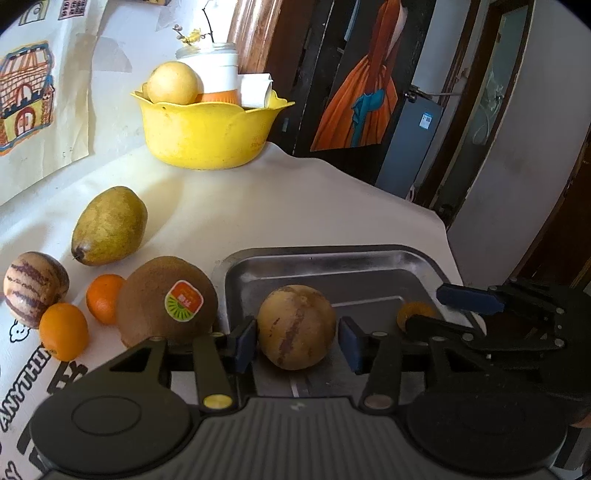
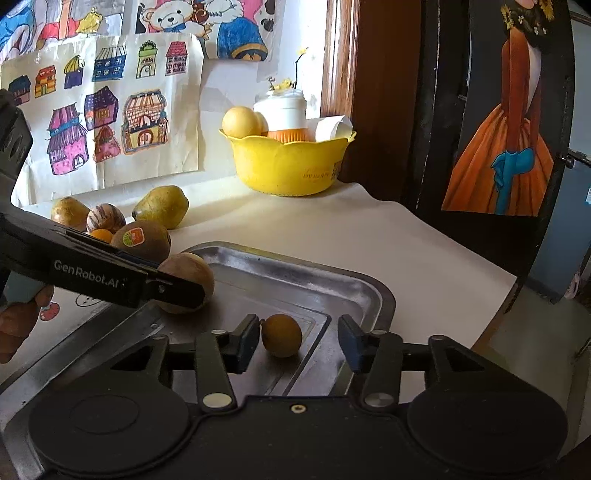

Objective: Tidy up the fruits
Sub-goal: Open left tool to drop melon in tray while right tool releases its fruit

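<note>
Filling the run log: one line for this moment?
left gripper: open around melon | right gripper: open around orange | both in tray

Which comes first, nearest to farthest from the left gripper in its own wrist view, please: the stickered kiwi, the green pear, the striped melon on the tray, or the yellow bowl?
From the left gripper:
1. Striped melon, between its open fingers on the metal tray.
2. Stickered kiwi, just left.
3. Green pear, farther back left.
4. Yellow bowl, at the table's far end.

Colorful drawings of little houses (image 2: pixel 107 122) hang on the wall at the upper left of the right wrist view, with a teddy bear picture (image 2: pixel 166 16) above them. On the right side is a painting of a lady in an orange dress (image 2: pixel 506 147). A white jar (image 2: pixel 286 109) with small yellow flowers (image 2: pixel 286 83) stands near the top middle.
</note>
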`<action>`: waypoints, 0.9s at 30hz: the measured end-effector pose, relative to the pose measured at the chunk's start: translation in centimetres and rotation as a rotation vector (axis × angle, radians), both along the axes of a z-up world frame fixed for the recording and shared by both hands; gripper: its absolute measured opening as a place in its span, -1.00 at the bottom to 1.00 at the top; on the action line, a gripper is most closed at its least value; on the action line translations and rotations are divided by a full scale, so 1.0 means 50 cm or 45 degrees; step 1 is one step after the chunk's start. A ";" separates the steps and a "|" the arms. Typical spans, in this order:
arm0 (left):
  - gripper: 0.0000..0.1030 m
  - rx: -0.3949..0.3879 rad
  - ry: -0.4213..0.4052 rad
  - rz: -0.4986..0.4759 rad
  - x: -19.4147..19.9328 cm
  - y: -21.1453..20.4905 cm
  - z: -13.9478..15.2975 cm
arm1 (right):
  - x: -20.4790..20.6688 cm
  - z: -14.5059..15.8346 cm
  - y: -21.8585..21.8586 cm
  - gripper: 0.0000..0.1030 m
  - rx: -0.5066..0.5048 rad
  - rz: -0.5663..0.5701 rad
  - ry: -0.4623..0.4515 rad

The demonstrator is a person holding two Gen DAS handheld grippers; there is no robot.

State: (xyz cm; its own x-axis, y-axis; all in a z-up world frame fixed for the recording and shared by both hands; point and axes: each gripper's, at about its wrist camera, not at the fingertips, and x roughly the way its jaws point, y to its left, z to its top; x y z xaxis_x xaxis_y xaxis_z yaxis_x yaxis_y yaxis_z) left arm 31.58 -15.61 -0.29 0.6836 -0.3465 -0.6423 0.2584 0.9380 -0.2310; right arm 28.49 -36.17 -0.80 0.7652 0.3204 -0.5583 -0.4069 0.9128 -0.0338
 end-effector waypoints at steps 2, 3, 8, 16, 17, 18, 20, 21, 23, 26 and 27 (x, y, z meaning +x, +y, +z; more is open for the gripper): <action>0.12 -0.019 -0.010 0.007 -0.011 0.005 0.009 | -0.012 0.009 -0.003 0.10 0.000 -0.007 -0.011; 0.18 -0.029 -0.017 0.011 -0.018 0.008 0.014 | -0.018 0.015 -0.005 0.19 0.005 -0.011 -0.016; 0.64 -0.055 -0.071 0.029 -0.072 0.013 0.050 | -0.063 0.048 -0.016 0.48 0.030 -0.028 -0.047; 0.99 -0.081 -0.164 0.056 -0.170 0.038 0.117 | -0.157 0.108 -0.023 0.85 0.044 -0.026 -0.106; 0.99 -0.084 -0.173 0.063 -0.182 0.043 0.124 | -0.168 0.114 -0.022 0.89 0.052 -0.025 -0.111; 0.99 -0.086 -0.179 0.067 -0.193 0.048 0.130 | -0.181 0.121 -0.023 0.93 0.062 -0.024 -0.112; 0.99 -0.085 -0.190 0.077 -0.220 0.059 0.142 | -0.205 0.133 -0.023 0.98 0.085 -0.024 -0.111; 0.99 -0.083 -0.196 0.083 -0.233 0.065 0.147 | -0.216 0.139 -0.022 0.99 0.095 -0.023 -0.109; 0.99 -0.080 -0.209 0.093 -0.259 0.080 0.155 | -0.239 0.150 -0.019 0.99 0.112 -0.016 -0.104; 0.99 -0.077 -0.212 0.122 -0.296 0.103 0.158 | -0.274 0.165 -0.006 0.99 0.103 0.000 -0.091; 0.99 -0.078 -0.211 0.128 -0.309 0.111 0.159 | -0.284 0.171 0.001 0.99 0.093 0.010 -0.091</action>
